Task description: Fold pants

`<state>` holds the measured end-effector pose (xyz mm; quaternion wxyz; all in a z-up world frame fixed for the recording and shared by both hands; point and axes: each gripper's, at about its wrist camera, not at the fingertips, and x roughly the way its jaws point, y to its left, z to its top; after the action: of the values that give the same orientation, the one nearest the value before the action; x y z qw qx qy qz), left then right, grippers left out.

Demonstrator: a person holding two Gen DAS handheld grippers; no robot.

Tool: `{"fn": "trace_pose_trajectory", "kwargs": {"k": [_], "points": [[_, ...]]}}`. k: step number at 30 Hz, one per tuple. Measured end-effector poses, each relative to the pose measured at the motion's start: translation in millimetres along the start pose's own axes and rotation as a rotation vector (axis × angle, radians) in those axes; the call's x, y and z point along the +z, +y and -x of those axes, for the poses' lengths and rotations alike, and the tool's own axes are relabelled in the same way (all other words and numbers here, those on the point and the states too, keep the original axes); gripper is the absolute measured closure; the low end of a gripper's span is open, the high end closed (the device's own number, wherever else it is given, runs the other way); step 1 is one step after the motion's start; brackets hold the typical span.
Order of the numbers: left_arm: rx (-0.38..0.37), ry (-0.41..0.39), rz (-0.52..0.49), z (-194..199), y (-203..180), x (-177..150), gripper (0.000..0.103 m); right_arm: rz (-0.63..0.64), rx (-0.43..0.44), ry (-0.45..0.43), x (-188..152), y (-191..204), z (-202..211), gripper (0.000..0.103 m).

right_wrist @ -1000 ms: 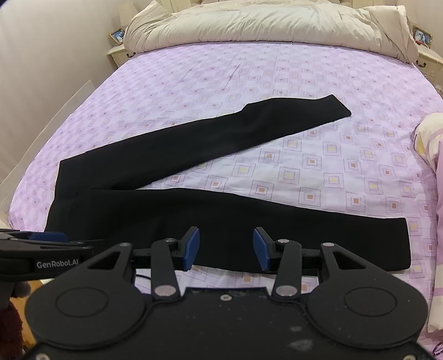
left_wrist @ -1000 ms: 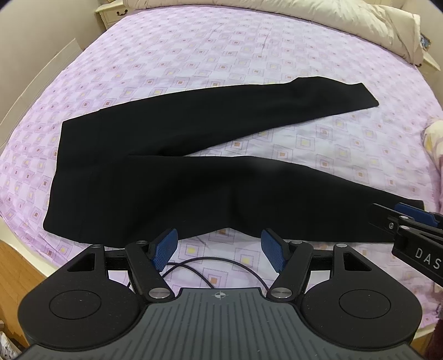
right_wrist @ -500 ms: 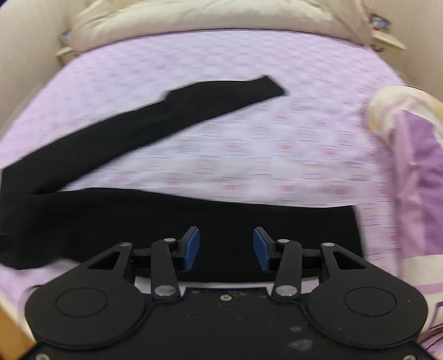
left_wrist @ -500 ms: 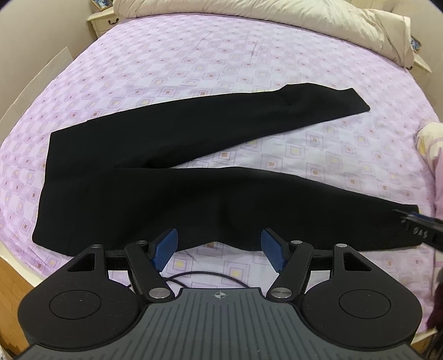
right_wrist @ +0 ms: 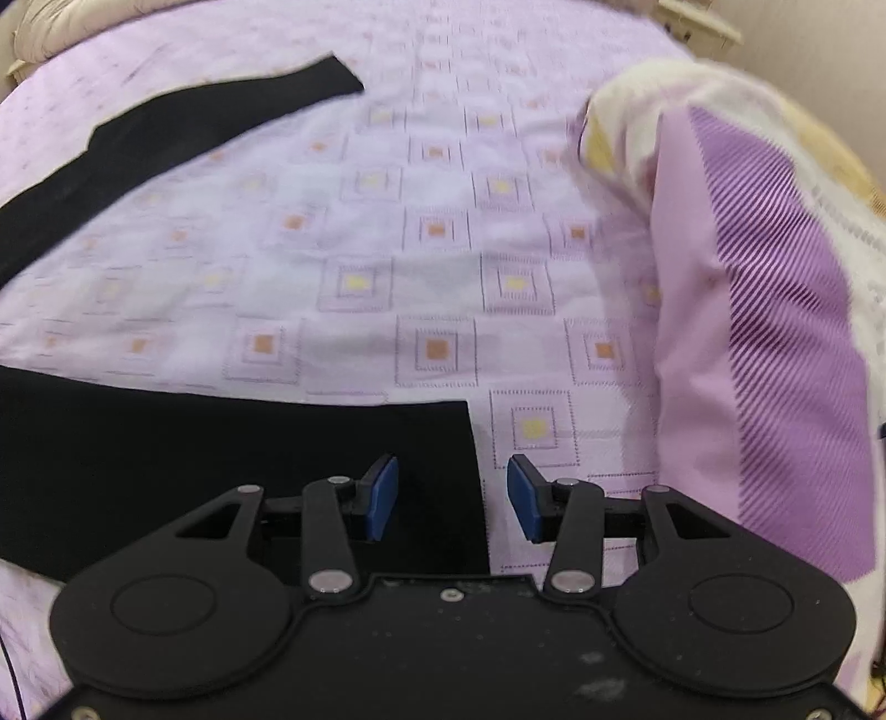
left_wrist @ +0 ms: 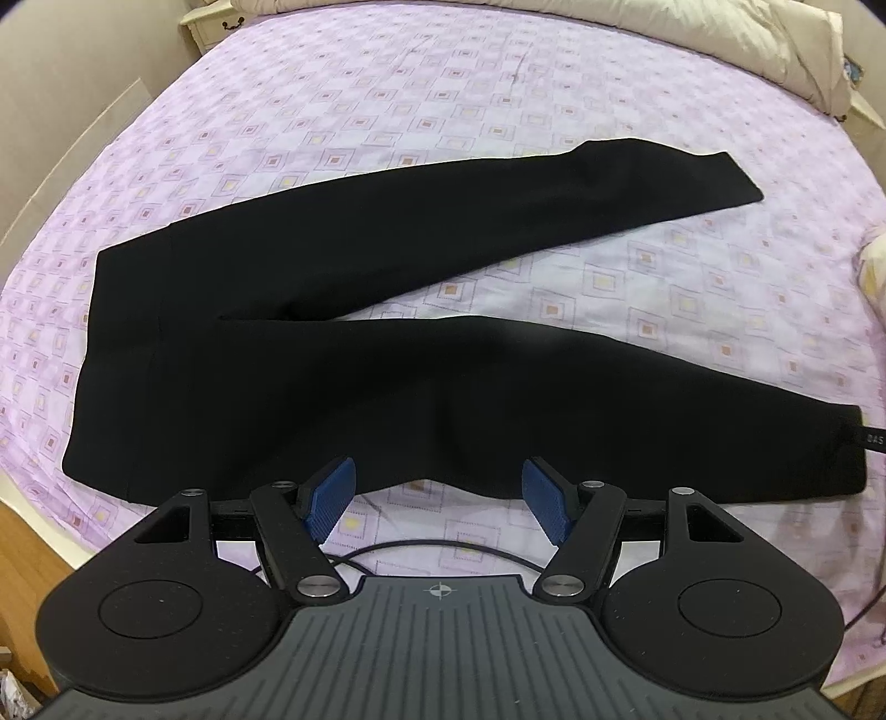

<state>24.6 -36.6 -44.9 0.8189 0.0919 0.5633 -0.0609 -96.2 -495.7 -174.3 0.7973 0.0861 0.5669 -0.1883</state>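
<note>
Black pants (left_wrist: 343,354) lie flat on the purple patterned bed (left_wrist: 498,99), waist at the left, legs spread in a V toward the right. My left gripper (left_wrist: 437,493) is open and empty, just above the near leg's front edge. My right gripper (right_wrist: 451,495) is open and empty over the near leg's cuff (right_wrist: 432,443), whose end edge runs between its fingers. The far leg (right_wrist: 183,133) shows at the upper left of the right wrist view. A sliver of the right gripper (left_wrist: 875,440) shows at the cuff in the left wrist view.
A purple and cream quilt (right_wrist: 747,277) is bunched at the right of the cuff. A beige duvet (left_wrist: 720,39) lies along the far side of the bed. A nightstand (left_wrist: 216,27) stands at the far left. The wooden bed frame (left_wrist: 27,531) runs along the near left edge.
My right gripper has swung right along the near leg and down to its cuff. My left gripper has moved a little closer to the pants. Both stay open.
</note>
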Motion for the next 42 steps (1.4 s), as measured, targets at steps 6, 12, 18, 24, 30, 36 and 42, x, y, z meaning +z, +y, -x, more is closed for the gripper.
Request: {"fn": "trace_pose_trajectory", "kwargs": {"k": [6,12,18,24,30,36,42], "points": [[0.019,0.011,0.007,-9.4,0.7,2.3,0.037,-0.084,0.144,0.066,2.9,-21.4,-25.4,0.052],[0.046,0.021,0.014,-17.7,4.7,5.8,0.037,0.053,0.145,0.015,25.4,-3.2,0.1,0.094],[0.062,-0.01,0.021,-26.3,11.9,13.3,0.037,0.132,0.031,-0.081,75.4,-9.9,11.0,0.093],[0.071,-0.003,0.019,-59.3,19.5,18.2,0.037,0.168,-0.062,0.041,84.4,1.2,-41.7,0.076],[0.093,0.014,-0.022,-97.8,30.1,26.0,0.038,0.06,-0.135,-0.061,81.8,-4.5,0.5,0.067],[0.108,0.099,-0.067,-146.9,44.3,24.6,0.036,-0.043,-0.041,-0.12,65.7,18.9,60.5,0.066],[0.082,0.059,-0.07,-148.9,52.1,24.1,0.018,-0.06,0.046,-0.121,52.4,81.4,92.0,0.064]]}}
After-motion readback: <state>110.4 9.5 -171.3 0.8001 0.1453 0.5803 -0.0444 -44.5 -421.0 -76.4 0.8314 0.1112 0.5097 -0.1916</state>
